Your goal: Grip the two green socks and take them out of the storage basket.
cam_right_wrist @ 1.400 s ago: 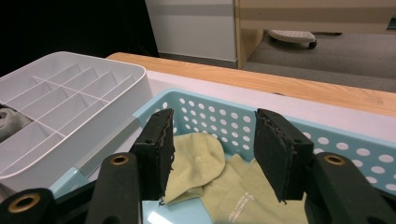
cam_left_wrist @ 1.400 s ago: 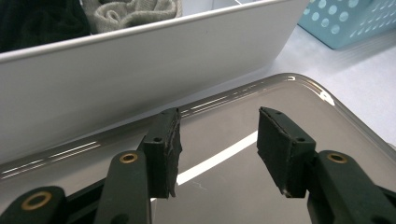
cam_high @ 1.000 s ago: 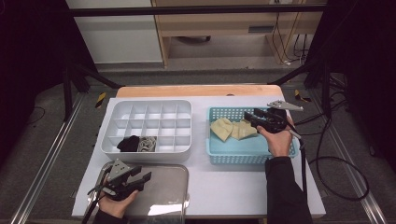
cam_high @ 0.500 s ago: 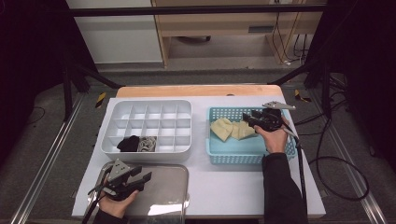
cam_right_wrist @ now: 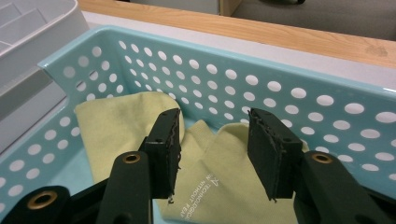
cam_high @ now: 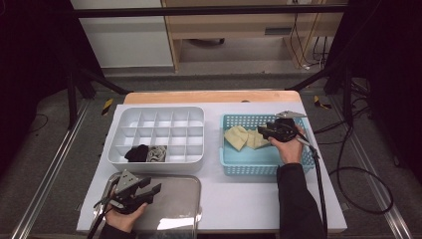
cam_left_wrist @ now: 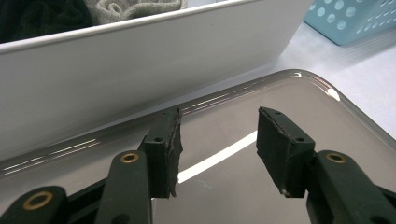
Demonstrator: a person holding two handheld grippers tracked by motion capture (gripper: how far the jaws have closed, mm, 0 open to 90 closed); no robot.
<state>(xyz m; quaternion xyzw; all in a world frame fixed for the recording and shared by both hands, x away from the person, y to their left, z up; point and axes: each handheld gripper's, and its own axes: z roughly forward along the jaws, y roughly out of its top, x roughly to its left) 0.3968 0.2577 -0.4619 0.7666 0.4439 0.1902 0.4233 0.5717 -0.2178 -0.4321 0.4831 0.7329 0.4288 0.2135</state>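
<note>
From above, the right gripper (cam_high: 264, 130) hangs inside the blue basket (cam_high: 238, 164) over the yellow cloths (cam_high: 245, 138), and the left gripper (cam_high: 149, 191) sits over the metal tray (cam_high: 184, 199), left of the basket. Its own camera shows jaws apart and empty above that tray (cam_left_wrist: 280, 93). The right gripper's camera shows its jaws, just been closing, parted above the cloths (cam_right_wrist: 126, 126) without gripping them.

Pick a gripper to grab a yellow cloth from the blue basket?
Right. The right gripper hangs over the blue basket, fingers open above the yellow cloths. The left gripper sits over the metal tray, far away.
</note>
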